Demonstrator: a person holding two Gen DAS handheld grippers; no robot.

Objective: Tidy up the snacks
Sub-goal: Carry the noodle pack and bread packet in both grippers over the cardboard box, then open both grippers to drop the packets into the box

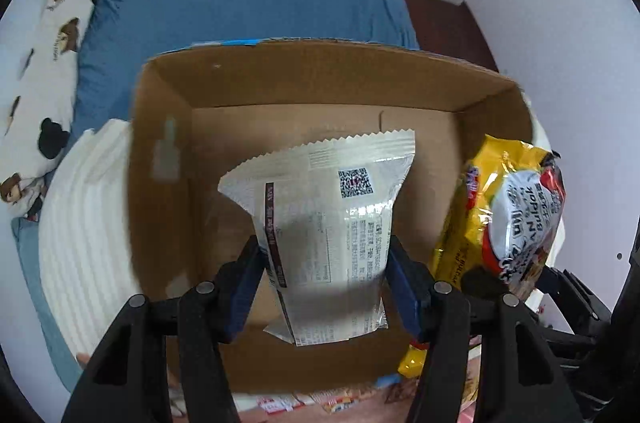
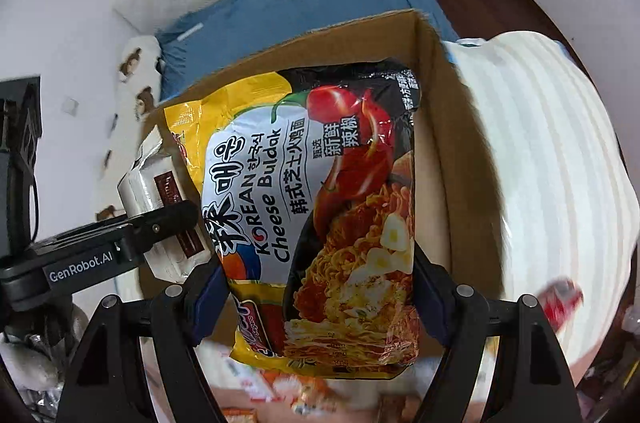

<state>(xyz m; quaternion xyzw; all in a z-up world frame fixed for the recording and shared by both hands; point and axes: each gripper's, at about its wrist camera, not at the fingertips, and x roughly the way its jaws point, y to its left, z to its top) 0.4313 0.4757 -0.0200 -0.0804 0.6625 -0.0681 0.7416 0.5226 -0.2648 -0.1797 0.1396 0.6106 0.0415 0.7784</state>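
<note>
1. Left gripper (image 1: pixel 326 277) clamps a silver snack pouch (image 1: pixel 324 223) over the empty cardboard box (image 1: pixel 320 75); lower it flat before letting go.
2. Right gripper (image 2: pixel 320 287) grips a Korean Cheese Buldak noodle packet (image 2: pixel 312 207) at the box's right wall; place it beside the pouch.

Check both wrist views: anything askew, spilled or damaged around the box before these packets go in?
Nothing looks damaged or spilled. The cardboard box sits open and upright, its floor bare. The left tool grips the silver packet and the right tool the yellow noodle packet, both intact. More loose packets lie blurred in front of the box.
</note>
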